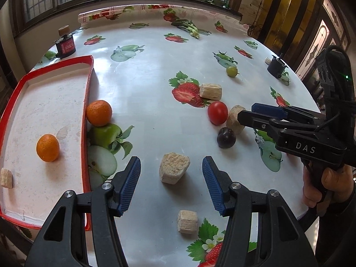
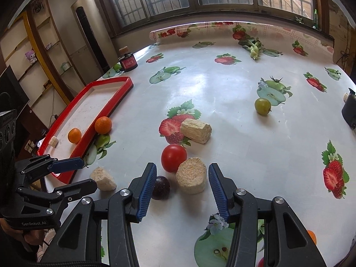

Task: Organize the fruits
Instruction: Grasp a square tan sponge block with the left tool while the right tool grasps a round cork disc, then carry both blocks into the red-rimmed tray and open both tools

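Fruits lie scattered on the counter (image 1: 155, 71), which is covered in a fruit-print cloth. One mandarin (image 1: 47, 148) sits inside the red-rimmed tray (image 1: 87, 102) at the left; a second mandarin (image 1: 99, 113) rests on the counter, touching the tray's outer wall. A red tomato (image 2: 173, 158) and a dark plum (image 2: 160, 187) lie near the middle, with a green plum (image 2: 262, 106) well apart toward the far right.

The left gripper (image 1: 171, 173) is released, jaws spread and empty, with a tan pressed block (image 1: 174, 167) lying on the counter between its fingers, untouched. The right gripper (image 2: 180, 188) is likewise released and holds nothing; a round tan block (image 2: 191, 175) sits between its fingertips, the dark plum lies just beside the left finger (image 2: 146, 189), and the tomato lies just beyond both. Further tan blocks lie loose on the counter, and one (image 1: 6, 177) lies in the tray.
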